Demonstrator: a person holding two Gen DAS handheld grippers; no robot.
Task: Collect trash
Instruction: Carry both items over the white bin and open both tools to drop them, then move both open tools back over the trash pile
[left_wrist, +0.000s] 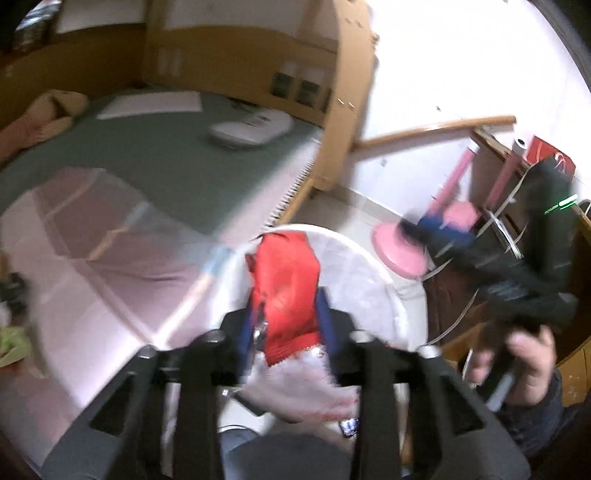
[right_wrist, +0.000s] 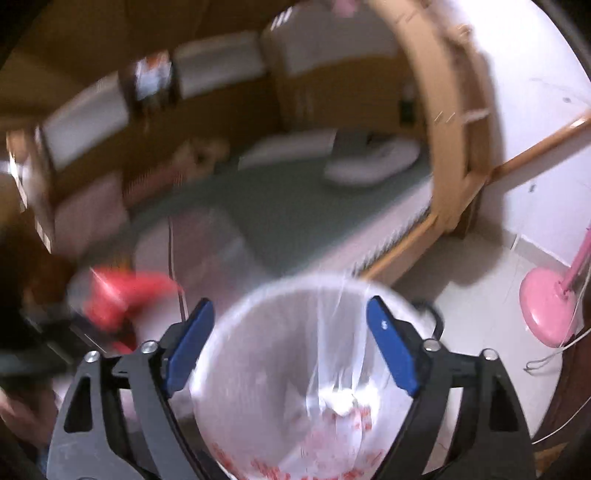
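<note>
Left gripper (left_wrist: 288, 321): fingers parted, red wrapper (left_wrist: 286, 291) loose between them, over the bin (left_wrist: 384, 288). Right gripper (right_wrist: 291, 343): spread, empty, bin beyond. Advise shaking the wrapper free before withdrawing.

Ahead of the jaws and to their left lies a bed (left_wrist: 155, 155) under a grey-green sheet, with a white pillow (left_wrist: 247, 129) at its far end and a pale pink blanket (left_wrist: 92, 240) nearer. A light wooden bed frame post (left_wrist: 341, 92) rises beyond the jaws, against a bright white wall (left_wrist: 461, 66). Right of the jaws, on pale floor tiles (right_wrist: 461, 302), stands a pink floor fan base (right_wrist: 546, 314).
</note>
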